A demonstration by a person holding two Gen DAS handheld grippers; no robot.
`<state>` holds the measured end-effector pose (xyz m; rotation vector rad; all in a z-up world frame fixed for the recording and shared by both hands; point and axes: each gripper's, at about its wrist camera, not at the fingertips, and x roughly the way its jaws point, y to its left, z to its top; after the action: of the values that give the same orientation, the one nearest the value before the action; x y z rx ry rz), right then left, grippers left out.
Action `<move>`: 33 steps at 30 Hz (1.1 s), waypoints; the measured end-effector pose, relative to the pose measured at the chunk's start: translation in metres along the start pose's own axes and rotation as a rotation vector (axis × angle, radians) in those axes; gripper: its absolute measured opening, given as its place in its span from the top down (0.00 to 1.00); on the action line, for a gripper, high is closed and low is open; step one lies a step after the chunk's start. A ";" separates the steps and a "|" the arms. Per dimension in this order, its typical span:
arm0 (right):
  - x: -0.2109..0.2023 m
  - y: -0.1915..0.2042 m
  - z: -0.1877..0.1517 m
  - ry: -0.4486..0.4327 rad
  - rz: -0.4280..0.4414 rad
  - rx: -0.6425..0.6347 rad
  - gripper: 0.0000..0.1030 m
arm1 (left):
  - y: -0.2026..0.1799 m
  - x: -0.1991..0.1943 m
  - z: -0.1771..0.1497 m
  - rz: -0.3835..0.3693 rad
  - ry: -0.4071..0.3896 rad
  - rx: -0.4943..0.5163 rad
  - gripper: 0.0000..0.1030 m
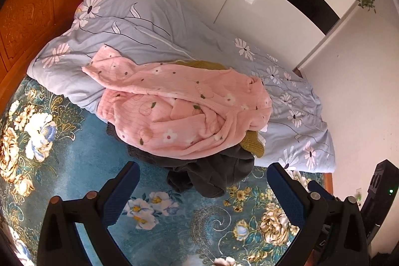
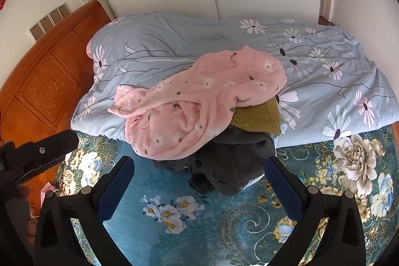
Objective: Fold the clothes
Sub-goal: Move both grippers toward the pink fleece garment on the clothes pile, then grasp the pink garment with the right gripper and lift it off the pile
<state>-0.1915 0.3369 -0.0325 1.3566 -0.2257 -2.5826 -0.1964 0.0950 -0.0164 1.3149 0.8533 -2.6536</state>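
Carved wood of an orange headboard (image 1: 27, 16) fills the far left of the left wrist view, and against it lies a rumpled grey-blue quilt (image 1: 139, 24) printed with white daisies, running along the far side of the bed beside a glossy white wardrobe (image 1: 244, 4). The near part of the bed is covered by a teal bedspread (image 1: 74, 153) with large cream and blue flowers. On it, partly overlapping the quilt's edge, sits a heap of clothes: a pink fleece garment (image 1: 174, 111) with small flower prints lies crumpled on top, an olive knitted piece (image 1: 253, 143) pokes out at its right side, and a dark grey garment (image 1: 214, 173) spills from beneath toward the camera. The left tool (image 1: 202, 186) hangs above the bedspread just in front of the heap, its blue-padded fingers spread wide apart and touching nothing.

In the right wrist view the headboard (image 2: 47, 86) is again at the left, with part of the left tool's black body (image 2: 42, 151) in front of it. The pink fleece garment (image 2: 199, 101) drapes over the olive knitted piece (image 2: 256, 116) and the dark grey garment (image 2: 232, 161), all near the middle. The right tool (image 2: 199, 181) is likewise spread wide and empty, its fingers framing the dark garment's near edge without touching it. The quilt (image 2: 336, 81) stretches away to the right.
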 end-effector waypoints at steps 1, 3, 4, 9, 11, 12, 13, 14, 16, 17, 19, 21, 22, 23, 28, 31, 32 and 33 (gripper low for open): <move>0.002 0.001 0.001 0.002 0.005 0.001 0.00 | 0.001 0.000 0.000 -0.002 -0.007 -0.004 0.00; 0.003 0.002 0.002 -0.004 0.012 0.005 0.00 | 0.002 0.001 0.001 0.003 0.001 0.006 0.00; 0.005 0.002 0.003 -0.008 0.015 0.011 0.00 | 0.001 0.002 0.001 0.010 0.007 0.018 0.00; 0.015 0.003 0.007 0.000 0.030 0.027 0.00 | 0.000 0.010 -0.004 0.075 0.010 0.071 0.00; 0.020 0.004 0.008 0.011 0.032 0.013 0.00 | 0.000 0.013 -0.007 0.104 0.008 0.088 0.00; 0.023 0.004 0.008 0.018 0.033 0.009 0.00 | 0.000 0.015 -0.008 0.112 0.012 0.091 0.00; 0.026 0.003 0.009 0.025 0.040 0.011 0.00 | 0.000 0.015 -0.009 0.115 0.018 0.093 0.00; 0.029 0.002 0.009 0.032 0.054 0.018 0.00 | 0.001 0.016 -0.010 0.119 0.023 0.099 0.00; 0.039 -0.002 0.009 0.053 0.101 0.046 0.00 | 0.003 0.015 -0.011 0.133 0.022 0.114 0.00; 0.045 -0.003 0.010 0.067 0.117 0.057 0.00 | 0.005 0.013 -0.012 0.132 0.019 0.117 0.00; 0.060 -0.004 0.011 0.092 0.131 0.061 0.00 | 0.010 0.009 -0.015 0.119 0.018 0.112 0.00; 0.078 -0.005 0.013 0.112 0.145 0.059 0.00 | 0.015 0.004 -0.017 0.100 0.019 0.099 0.00; 0.087 -0.006 0.015 0.111 0.150 0.060 0.00 | 0.017 0.001 -0.018 0.095 0.020 0.096 0.00; 0.097 -0.008 0.019 0.115 0.152 0.064 0.00 | 0.019 -0.002 -0.020 0.091 0.023 0.093 0.00; 0.157 -0.024 0.045 0.168 0.150 0.135 0.01 | 0.032 -0.021 -0.033 0.133 0.036 0.095 0.00; 0.187 -0.065 0.056 0.183 0.151 0.388 0.17 | 0.050 -0.038 -0.041 0.189 0.031 0.068 0.00; 0.197 -0.079 0.059 0.187 0.150 0.473 0.23 | 0.059 -0.045 -0.043 0.207 0.022 0.055 0.00; 0.207 -0.092 0.063 0.192 0.150 0.557 0.23 | 0.068 -0.052 -0.046 0.228 0.016 0.041 0.00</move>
<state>-0.3689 0.3745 -0.1828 1.6662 -1.0301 -2.3314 -0.1112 0.0511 -0.0299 1.3537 0.6121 -2.5002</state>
